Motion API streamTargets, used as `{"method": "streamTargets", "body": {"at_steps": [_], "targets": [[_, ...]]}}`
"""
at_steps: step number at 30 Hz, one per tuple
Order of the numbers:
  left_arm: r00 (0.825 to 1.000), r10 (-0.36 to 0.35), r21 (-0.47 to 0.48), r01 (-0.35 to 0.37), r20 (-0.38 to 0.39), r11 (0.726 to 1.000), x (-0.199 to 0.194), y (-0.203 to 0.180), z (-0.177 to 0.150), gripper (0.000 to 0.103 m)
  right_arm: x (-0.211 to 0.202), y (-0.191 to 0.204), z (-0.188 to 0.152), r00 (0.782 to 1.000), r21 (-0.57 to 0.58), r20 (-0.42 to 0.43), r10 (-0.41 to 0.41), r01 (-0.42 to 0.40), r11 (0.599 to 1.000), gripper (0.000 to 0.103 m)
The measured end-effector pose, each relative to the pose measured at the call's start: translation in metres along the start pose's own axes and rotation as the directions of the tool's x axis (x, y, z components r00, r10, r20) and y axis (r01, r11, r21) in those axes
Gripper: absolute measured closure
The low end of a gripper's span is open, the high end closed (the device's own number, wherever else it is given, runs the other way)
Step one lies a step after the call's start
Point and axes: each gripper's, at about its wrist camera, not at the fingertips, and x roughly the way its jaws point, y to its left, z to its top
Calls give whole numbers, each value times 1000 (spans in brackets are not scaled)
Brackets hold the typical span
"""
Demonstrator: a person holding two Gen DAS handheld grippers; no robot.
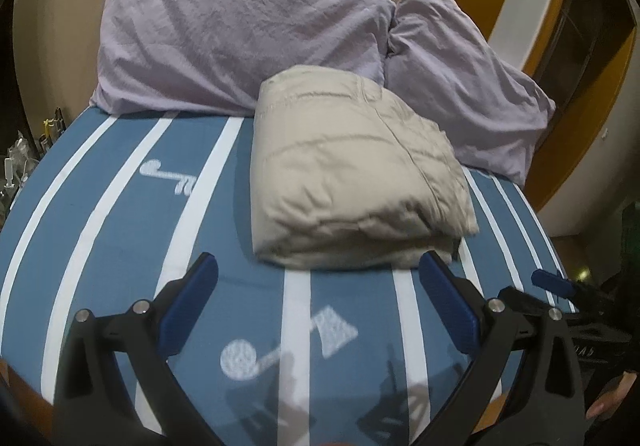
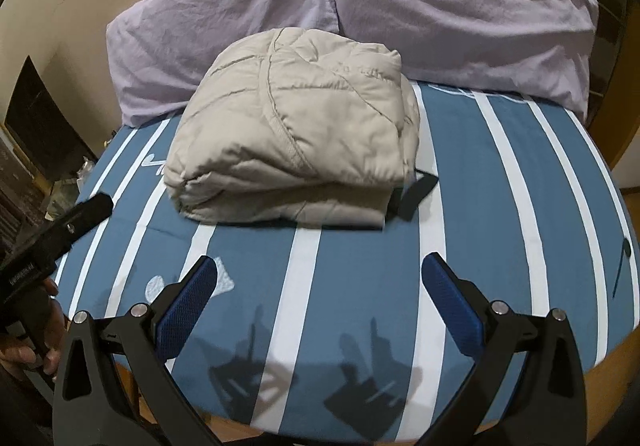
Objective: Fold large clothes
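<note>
A beige quilted jacket (image 1: pixel 352 170) lies folded into a thick bundle on the blue and white striped bed sheet (image 1: pixel 132 230), close to the pillows. It also shows in the right wrist view (image 2: pixel 296 130), with a black strap (image 2: pixel 416 190) sticking out at its right side. My left gripper (image 1: pixel 318 270) is open and empty, just in front of the bundle. My right gripper (image 2: pixel 320 270) is open and empty, a little back from the bundle above the sheet (image 2: pixel 500 206). The right gripper also shows at the right edge of the left view (image 1: pixel 560 286), and the left gripper at the left edge of the right view (image 2: pixel 80 214).
Two lilac pillows (image 1: pixel 240 34) (image 1: pixel 460 86) lean against the wall behind the jacket, also seen in the right view (image 2: pixel 460 6). The bed's wooden front edge (image 2: pixel 240 426) is below the grippers. Clutter stands beside the bed's left side (image 1: pixel 16 166).
</note>
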Motion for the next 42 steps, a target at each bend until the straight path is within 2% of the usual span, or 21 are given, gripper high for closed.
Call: {"method": "streamTargets", "body": {"at_steps": [6,11,42], "targets": [[1000,-12,3,12,-17,1000,-9,-1,-17,3,-11,-4,-14,1000,53,15,5,-6,999,1],[1000,-18,-5,18,-14,1000,-14,-2,-22,3,-13,-2,-18,1000,54,18,5,-6,999,1],[1000,-5,-7,5,-24,1000,-13,-8,-23,3,-12,-2,-19,1000,49,21,11,-12,999,1]]}}
